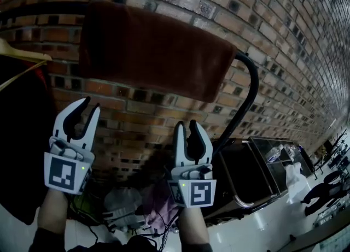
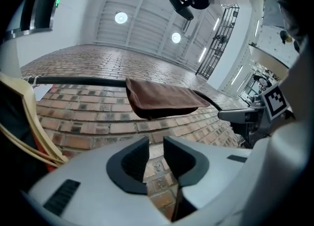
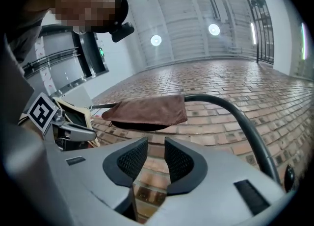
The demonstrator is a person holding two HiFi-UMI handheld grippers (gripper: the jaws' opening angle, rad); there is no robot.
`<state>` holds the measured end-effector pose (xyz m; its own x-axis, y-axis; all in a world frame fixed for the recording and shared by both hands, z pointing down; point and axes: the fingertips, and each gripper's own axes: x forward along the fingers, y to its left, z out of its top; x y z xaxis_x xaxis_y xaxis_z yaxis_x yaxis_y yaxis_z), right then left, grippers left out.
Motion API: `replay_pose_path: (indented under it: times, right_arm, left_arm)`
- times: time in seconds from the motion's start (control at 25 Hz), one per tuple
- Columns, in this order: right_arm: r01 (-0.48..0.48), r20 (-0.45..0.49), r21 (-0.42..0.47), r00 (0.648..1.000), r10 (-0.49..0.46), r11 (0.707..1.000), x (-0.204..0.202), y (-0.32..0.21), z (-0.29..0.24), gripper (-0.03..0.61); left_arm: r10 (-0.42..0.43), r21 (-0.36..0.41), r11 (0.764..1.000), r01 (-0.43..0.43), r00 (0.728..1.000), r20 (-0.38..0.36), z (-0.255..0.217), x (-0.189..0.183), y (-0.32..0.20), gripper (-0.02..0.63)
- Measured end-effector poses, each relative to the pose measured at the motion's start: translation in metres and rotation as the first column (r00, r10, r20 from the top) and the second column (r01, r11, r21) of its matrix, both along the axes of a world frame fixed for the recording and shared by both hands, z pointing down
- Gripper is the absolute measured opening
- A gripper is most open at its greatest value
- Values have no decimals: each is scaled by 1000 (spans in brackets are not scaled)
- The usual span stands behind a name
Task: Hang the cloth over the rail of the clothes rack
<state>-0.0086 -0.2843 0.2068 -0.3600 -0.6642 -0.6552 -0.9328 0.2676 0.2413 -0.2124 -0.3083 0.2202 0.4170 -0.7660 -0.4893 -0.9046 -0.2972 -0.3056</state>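
Note:
A brown cloth (image 1: 153, 48) hangs draped over the black rail (image 1: 249, 89) of the clothes rack, close to where the rail bends downward at the right. Both grippers sit below the cloth and apart from it. My left gripper (image 1: 90, 105) is open and holds nothing. My right gripper (image 1: 187, 125) is also open and empty. In the left gripper view the cloth (image 2: 162, 100) lies over the rail (image 2: 78, 80) above my left gripper (image 2: 156, 146). The right gripper view shows the cloth (image 3: 147, 112) beside the rail's bend (image 3: 235, 112), beyond my right gripper (image 3: 156, 146).
A brick wall (image 1: 164, 114) stands behind the rack. A wooden hanger (image 1: 22, 54) with a dark garment (image 1: 22, 152) hangs on the rail at the left. A black cart (image 1: 246, 174) stands lower right. Bags (image 1: 126, 207) lie on the floor below.

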Motion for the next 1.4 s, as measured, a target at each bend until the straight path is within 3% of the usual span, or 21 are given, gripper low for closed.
replay_pose_path:
  times: [0.16, 0.32, 0.64, 1.04, 1.4]
  right_arm:
    - [-58, 29, -23, 998, 59, 998, 8, 6, 21, 81]
    - [-43, 37, -62, 998, 45, 997, 0, 12, 40, 80]
    - [-19, 43, -145, 999, 26, 989, -17, 21, 87, 69]
    - [19, 84, -307, 996, 7, 951, -20, 12, 158, 31]
    - [52, 32, -395, 999, -43, 917, -29, 10, 190, 31]
  left_arm:
    - [2, -53, 999, -3, 1000, -19, 27, 2, 5, 64]
    - [9, -124, 992, -18, 998, -68, 55, -2, 4, 44]
    - [16, -208, 978, -28, 998, -62, 104, 10, 10, 13]
    - [63, -327, 942, -73, 997, -41, 162, 32, 9, 12]
    - [89, -414, 904, -105, 994, -59, 195, 50, 14, 12]
